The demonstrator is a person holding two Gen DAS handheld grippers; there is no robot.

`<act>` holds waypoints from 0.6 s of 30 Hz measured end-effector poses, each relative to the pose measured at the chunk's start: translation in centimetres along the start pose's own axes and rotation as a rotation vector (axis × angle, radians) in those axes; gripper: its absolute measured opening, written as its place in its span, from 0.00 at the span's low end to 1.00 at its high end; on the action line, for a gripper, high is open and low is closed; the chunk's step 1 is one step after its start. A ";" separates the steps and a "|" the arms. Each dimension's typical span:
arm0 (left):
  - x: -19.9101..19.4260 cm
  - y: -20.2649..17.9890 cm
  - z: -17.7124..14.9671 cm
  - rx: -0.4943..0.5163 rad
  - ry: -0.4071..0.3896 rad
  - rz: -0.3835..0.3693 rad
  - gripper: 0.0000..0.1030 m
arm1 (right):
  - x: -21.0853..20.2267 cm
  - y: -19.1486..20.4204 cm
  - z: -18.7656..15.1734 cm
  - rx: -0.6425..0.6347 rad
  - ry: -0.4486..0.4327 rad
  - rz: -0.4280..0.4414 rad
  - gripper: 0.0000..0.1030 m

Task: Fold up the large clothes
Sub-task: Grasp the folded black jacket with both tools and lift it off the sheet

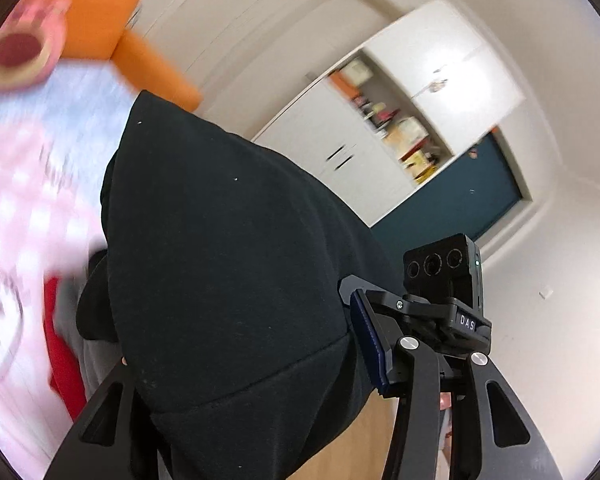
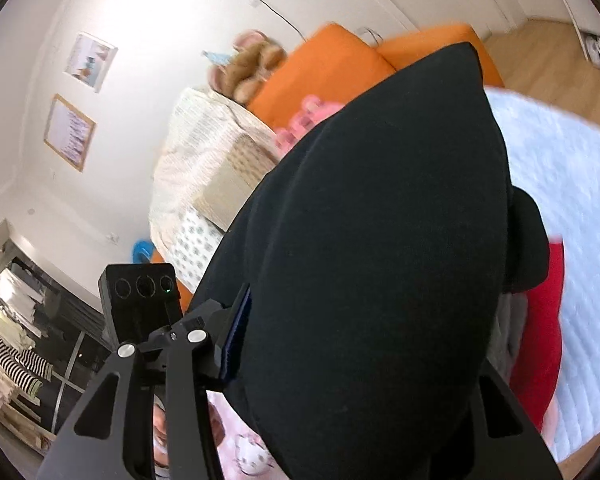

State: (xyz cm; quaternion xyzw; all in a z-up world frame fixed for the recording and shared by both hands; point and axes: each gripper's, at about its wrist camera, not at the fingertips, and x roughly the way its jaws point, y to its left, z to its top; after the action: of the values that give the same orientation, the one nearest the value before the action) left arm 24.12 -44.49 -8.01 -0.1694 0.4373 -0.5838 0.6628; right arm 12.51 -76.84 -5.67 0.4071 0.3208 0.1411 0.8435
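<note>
A large black garment [image 1: 228,240] with a ribbed hem bulges up between the fingers of my left gripper [image 1: 240,340], which is shut on it. The blue pad [image 1: 370,344] presses against the cloth's right side. In the right wrist view the same black garment [image 2: 380,240] fills the gap of my right gripper [image 2: 364,340], also shut on it, with the blue pad [image 2: 236,336] against its left side. The right finger there is mostly hidden behind the cloth. Both grippers hold the garment lifted, so it blocks most of what lies ahead.
An orange sofa [image 2: 332,68] with plush toys [image 2: 252,68] stands behind. Below lie a white quilted rug [image 2: 560,184], a pink checked cloth [image 1: 20,184] and a red cloth [image 2: 540,332]. A white cupboard [image 1: 392,128] lines one wall. A clothes rack [image 2: 16,340] stands at far left.
</note>
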 end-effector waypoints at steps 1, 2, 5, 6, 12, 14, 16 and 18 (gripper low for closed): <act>0.7 1.5 -0.8 -0.029 0.024 0.014 0.49 | 0.4 -1.4 -0.6 0.018 0.019 -0.007 0.45; 1.3 3.0 -1.5 -0.062 0.049 0.023 0.49 | 1.1 -2.5 -1.2 0.043 0.044 -0.018 0.45; 1.4 5.9 -3.2 -0.156 0.051 -0.032 0.49 | 2.6 -5.0 -3.1 0.108 0.089 0.001 0.47; 1.1 6.3 -3.4 -0.164 0.047 -0.051 0.49 | 2.6 -5.1 -3.4 0.106 0.092 0.020 0.47; -0.1 6.1 -4.1 -0.139 0.081 -0.062 0.52 | 2.3 -5.9 -3.8 0.104 0.169 0.022 0.82; -1.3 6.7 -4.1 -0.151 0.070 -0.055 0.57 | 1.9 -6.2 -4.1 0.063 0.217 -0.037 0.85; -2.6 7.3 -4.0 -0.173 0.064 -0.035 0.68 | 1.1 -6.3 -3.7 0.060 0.230 -0.064 0.87; -4.7 7.8 -3.8 -0.188 0.065 0.021 0.73 | -1.2 -7.0 -3.3 0.062 0.196 -0.153 0.96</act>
State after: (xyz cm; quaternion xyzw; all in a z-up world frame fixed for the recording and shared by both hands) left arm 26.36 -37.03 -14.11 -0.2070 0.5132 -0.5383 0.6356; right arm 9.35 -79.84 -12.09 0.3915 0.4363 0.1054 0.8033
